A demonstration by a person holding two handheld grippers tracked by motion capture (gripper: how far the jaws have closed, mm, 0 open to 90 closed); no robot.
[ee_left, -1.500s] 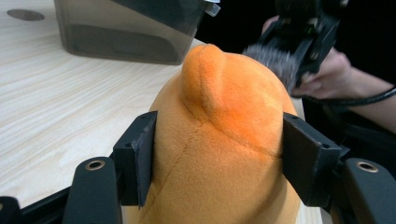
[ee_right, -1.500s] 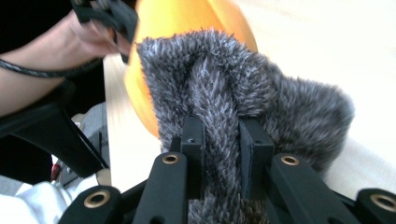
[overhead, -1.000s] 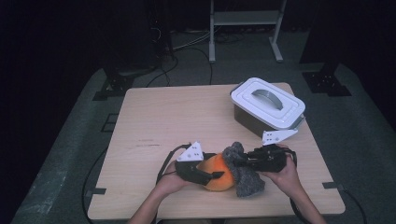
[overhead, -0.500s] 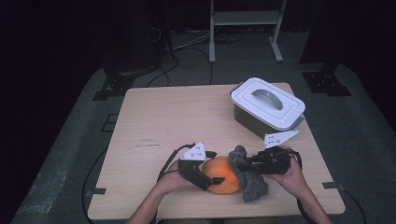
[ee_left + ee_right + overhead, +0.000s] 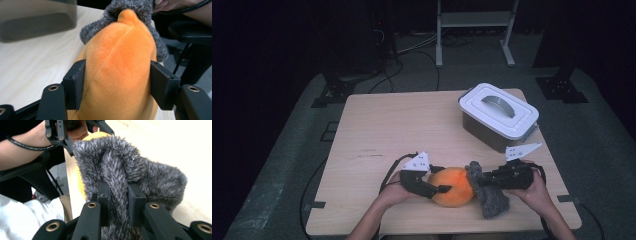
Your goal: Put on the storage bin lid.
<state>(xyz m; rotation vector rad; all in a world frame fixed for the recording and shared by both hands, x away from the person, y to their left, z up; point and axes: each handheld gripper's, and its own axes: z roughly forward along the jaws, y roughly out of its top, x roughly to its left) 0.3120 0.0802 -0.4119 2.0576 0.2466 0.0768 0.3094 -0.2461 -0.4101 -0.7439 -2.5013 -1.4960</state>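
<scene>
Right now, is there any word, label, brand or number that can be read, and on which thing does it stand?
None can be read.
Orange plush toy: no tag or print visible.
Grey fuzzy cloth: no label visible.
White-lidded box: plain lid, no lettering.
Table: faint marks near the middle, too small to read.

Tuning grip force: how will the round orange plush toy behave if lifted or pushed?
The round orange plush toy probably squashes easily: it bulges between the left gripper jaws. Likely light. Its rounded body may roll when pushed, though fuzzy fabric should resist slipping.

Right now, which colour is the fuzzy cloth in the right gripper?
Grey, with paler tips on its fibres; the fuzzy cloth shows best in the right gripper view.
</scene>
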